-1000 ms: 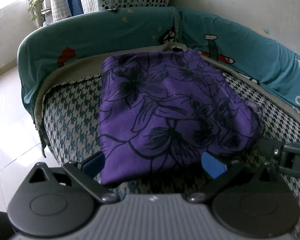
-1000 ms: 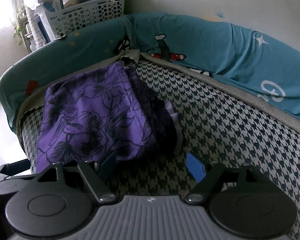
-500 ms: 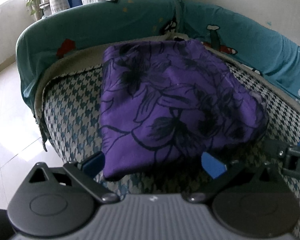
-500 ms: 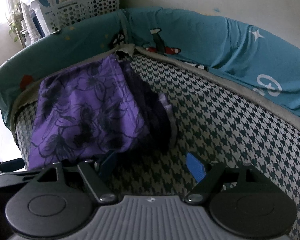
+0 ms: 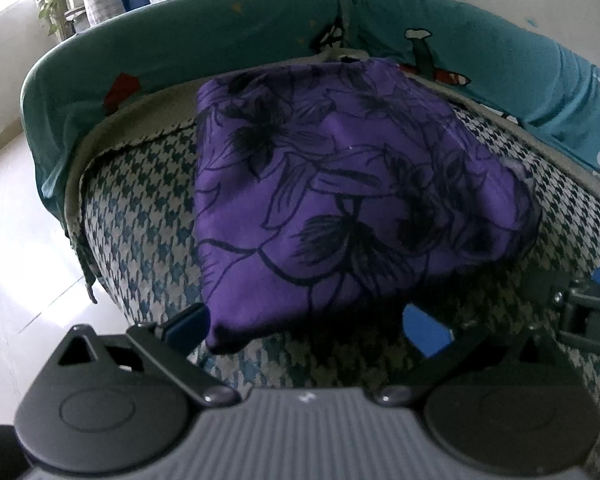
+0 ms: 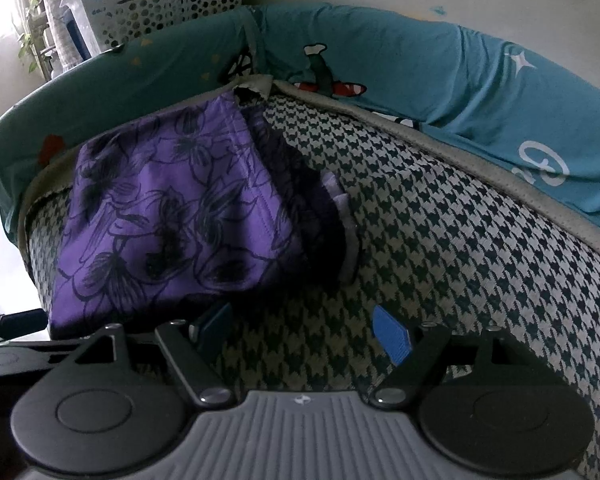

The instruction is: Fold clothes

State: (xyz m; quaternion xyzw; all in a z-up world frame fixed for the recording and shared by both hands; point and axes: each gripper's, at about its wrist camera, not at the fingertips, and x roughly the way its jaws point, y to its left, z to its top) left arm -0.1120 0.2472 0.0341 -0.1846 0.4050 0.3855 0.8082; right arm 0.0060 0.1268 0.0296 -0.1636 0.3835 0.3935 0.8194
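A folded purple garment with black flower print point(image 5: 332, 200) lies on a houndstooth sofa seat point(image 5: 148, 208). It also shows in the right wrist view point(image 6: 168, 216), with darker folded layers at its right side. My left gripper point(image 5: 306, 322) is open, its blue pads astride the garment's near edge. My right gripper point(image 6: 300, 330) is open and empty over bare seat just right of the garment's near corner. The right gripper's body shows at the right edge of the left wrist view point(image 5: 592, 312).
A teal cartoon-print cover point(image 6: 440, 64) drapes the sofa back and left arm. A white perforated laundry basket point(image 6: 168, 4) stands behind the arm. Pale tiled floor point(image 5: 16, 240) lies to the left of the sofa. The seat point(image 6: 460, 240) stretches away to the right.
Both grippers have moved closer to the garment's near edge. The garment itself has not moved. Both stay open.
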